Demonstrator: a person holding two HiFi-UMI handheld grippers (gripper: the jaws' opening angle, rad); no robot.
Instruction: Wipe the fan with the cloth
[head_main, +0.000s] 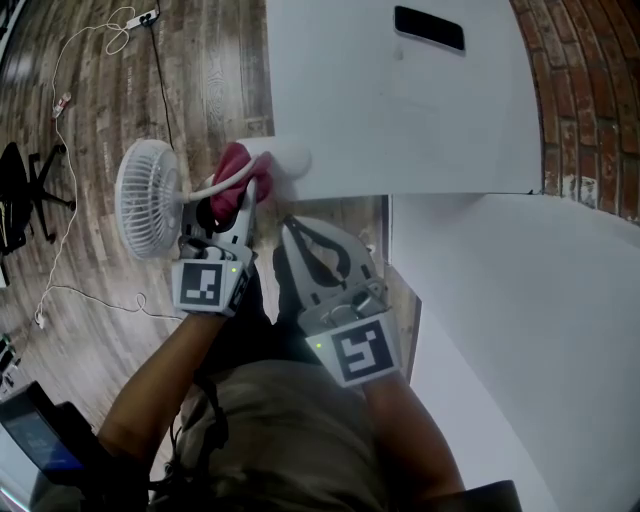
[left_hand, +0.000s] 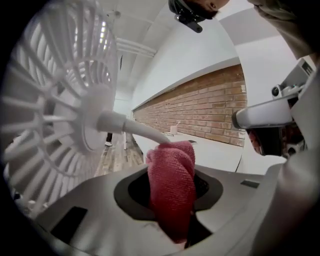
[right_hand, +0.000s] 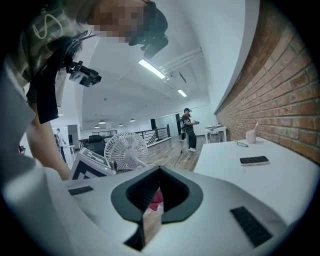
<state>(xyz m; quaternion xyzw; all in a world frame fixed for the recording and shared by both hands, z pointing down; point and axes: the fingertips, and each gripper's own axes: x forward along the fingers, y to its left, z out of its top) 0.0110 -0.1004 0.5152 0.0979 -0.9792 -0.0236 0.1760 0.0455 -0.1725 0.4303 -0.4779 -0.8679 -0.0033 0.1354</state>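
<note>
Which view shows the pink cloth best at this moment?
The left gripper view: the cloth fills the middle of the frame, clamped in the left tool, with its weave visible. The head view shows just a small pink patch; the right gripper view only a tiny pink sliver.

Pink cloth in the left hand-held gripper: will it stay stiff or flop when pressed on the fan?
Probably floppy: the pink cloth bunches in soft folds between the jaws of the left hand-held gripper. Its looped weave looks grippy, not slippery.
</note>
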